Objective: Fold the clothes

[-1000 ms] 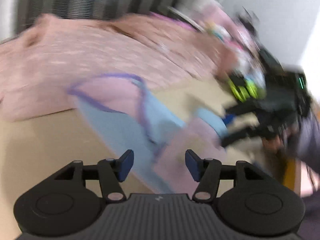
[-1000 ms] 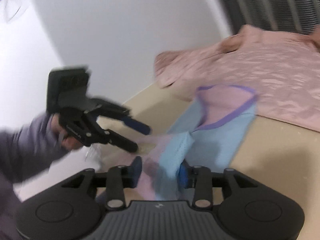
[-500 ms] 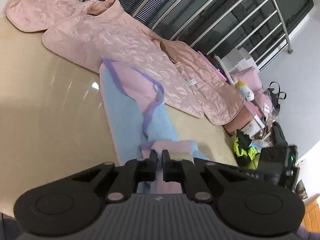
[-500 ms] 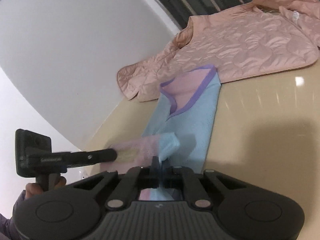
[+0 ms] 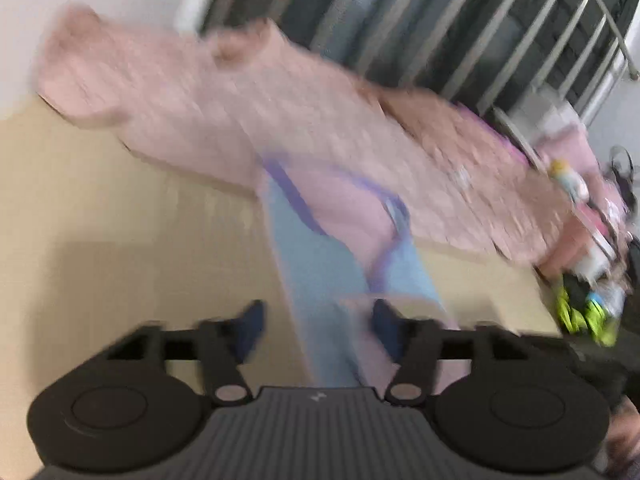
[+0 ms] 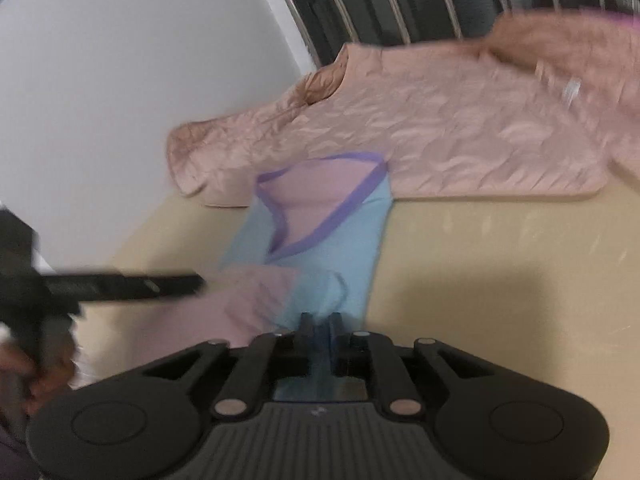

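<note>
A light blue and pink top (image 5: 320, 264) with purple trim lies lengthwise on the beige table (image 5: 120, 220), its near end folded over. My left gripper (image 5: 318, 316) is low over that near end. Its jaws are opening and stand wide, with cloth between them but no pad pressing on it. In the right wrist view the same top (image 6: 344, 232) runs away from my right gripper (image 6: 320, 320). The right jaws are opening, a narrow gap with blue cloth in it. The left gripper (image 6: 196, 284) reaches in from the left, held by a hand (image 6: 40, 376).
A pink quilted jacket (image 5: 320, 112) is spread across the far side of the table, touching the top's neckline. Behind it is a railed dark window (image 5: 480, 20). Bags and bright clutter (image 5: 580, 312) sit off the table's right end. A white wall (image 6: 120, 60) stands left.
Half a second ago both grippers were shut on the top's near folded end. Both have since parted their jaws, the left one widely, and dipped slightly; both views are motion-blurred.
</note>
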`<state>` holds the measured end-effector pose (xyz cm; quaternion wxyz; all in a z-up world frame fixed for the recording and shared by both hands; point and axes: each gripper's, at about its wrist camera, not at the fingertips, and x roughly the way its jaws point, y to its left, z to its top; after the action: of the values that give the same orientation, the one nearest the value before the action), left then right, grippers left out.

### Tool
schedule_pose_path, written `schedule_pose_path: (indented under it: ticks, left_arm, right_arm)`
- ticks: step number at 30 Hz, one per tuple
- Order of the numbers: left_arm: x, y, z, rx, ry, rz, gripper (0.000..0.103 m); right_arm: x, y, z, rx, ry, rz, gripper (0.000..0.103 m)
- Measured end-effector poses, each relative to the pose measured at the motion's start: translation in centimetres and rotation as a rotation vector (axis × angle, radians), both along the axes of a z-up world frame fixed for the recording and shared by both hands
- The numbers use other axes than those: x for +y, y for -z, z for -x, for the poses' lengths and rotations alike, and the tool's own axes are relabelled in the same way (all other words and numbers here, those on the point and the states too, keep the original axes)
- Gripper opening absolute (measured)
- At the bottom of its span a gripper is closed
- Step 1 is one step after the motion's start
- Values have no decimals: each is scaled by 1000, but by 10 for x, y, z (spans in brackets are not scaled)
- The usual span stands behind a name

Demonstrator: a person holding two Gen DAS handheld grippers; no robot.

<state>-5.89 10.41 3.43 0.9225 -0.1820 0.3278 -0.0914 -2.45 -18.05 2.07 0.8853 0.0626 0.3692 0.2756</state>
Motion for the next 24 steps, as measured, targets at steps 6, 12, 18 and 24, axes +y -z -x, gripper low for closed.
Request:
schedule_pose_path:
  ticks: [6, 12, 18, 24]
  left_arm:
    - [0, -23, 25, -75, 59, -1, 64]
    - [-44, -5, 19, -47, 219, -170, 21]
    - [-45, 10, 20, -35, 194, -246, 34]
    - [-24, -21, 40, -107, 211, -164, 45]
  right_arm:
    - [-9, -26, 28, -185, 58, 22, 38]
    - [8, -20, 12, -72, -62, -176, 34]
    - [13, 0, 8, -47, -14, -97, 37]
    - [5, -22, 41, -237, -133, 1, 49]
